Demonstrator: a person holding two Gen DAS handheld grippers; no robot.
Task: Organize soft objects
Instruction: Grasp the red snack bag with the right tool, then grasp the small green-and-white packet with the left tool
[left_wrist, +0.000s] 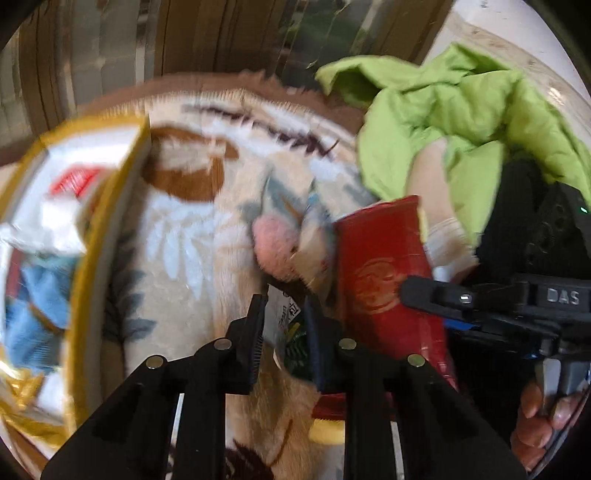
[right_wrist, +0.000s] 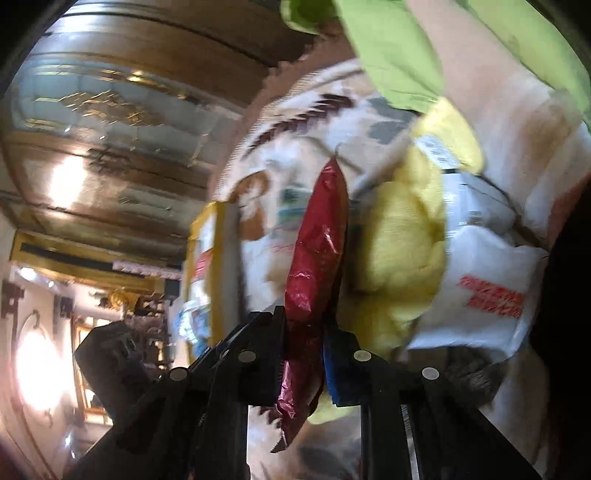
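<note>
close wrist views, sharing red packet (left_wrist: 384, 284)

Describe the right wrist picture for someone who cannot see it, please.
Two black gripper fingers pinch a crinkly red packet, seen edge-on. Behind it a leaf-patterned blanket carries a yellow plush, a white bag with red print, and green cloth. The picture is blurred and tilted; to the left are wooden panelling and bright lights.

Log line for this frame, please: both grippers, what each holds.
left gripper: shut on tagged packet | right gripper: shut on red pouch | under: blanket | bin left
</note>
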